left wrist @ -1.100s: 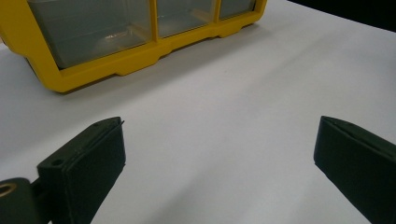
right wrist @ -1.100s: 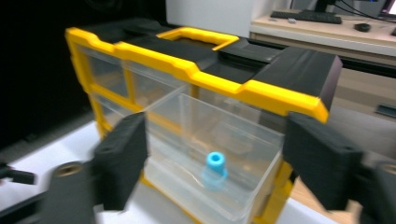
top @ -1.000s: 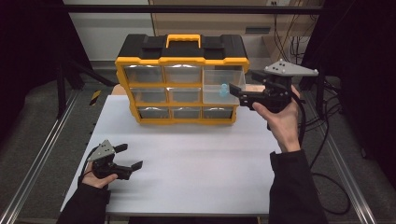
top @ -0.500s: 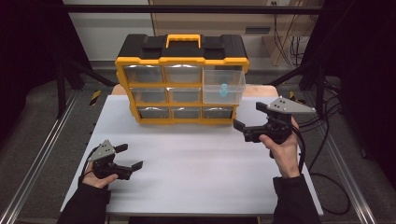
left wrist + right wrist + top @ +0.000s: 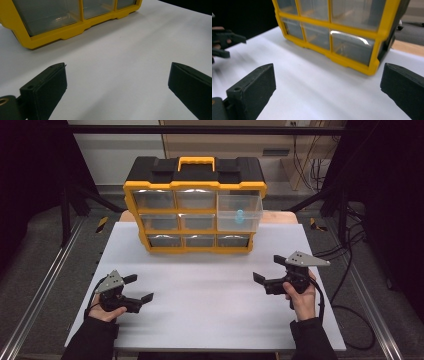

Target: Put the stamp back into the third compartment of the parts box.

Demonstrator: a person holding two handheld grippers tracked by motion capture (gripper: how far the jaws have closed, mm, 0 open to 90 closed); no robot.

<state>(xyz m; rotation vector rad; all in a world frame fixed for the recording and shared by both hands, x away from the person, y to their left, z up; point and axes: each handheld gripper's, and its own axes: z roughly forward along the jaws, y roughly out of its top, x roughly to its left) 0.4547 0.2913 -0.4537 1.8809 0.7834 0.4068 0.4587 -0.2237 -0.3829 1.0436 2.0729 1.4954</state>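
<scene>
High view: we hold both claws open and empty over the worktop (image 5: 210, 295), left claw (image 5: 139, 289) at 7 o'clock, right claw (image 5: 269, 269) at 4, organizer (image 5: 195, 210) at 12.

Small blue piece (image 5: 239, 216) inside organizer's (image 5: 195, 185) pulled-out top-right drawer (image 5: 240, 212)

Yellow-framed, black-topped organizer (image 5: 195, 205), white table (image 5: 210, 295)

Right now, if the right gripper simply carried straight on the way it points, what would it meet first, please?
Judging by the right gripper view, the right gripper, jaws open and empty, aims across the white table at the yellow organizer's bottom-right drawer. Depth is uncertain; if angled downward, it may touch the table first.
</scene>
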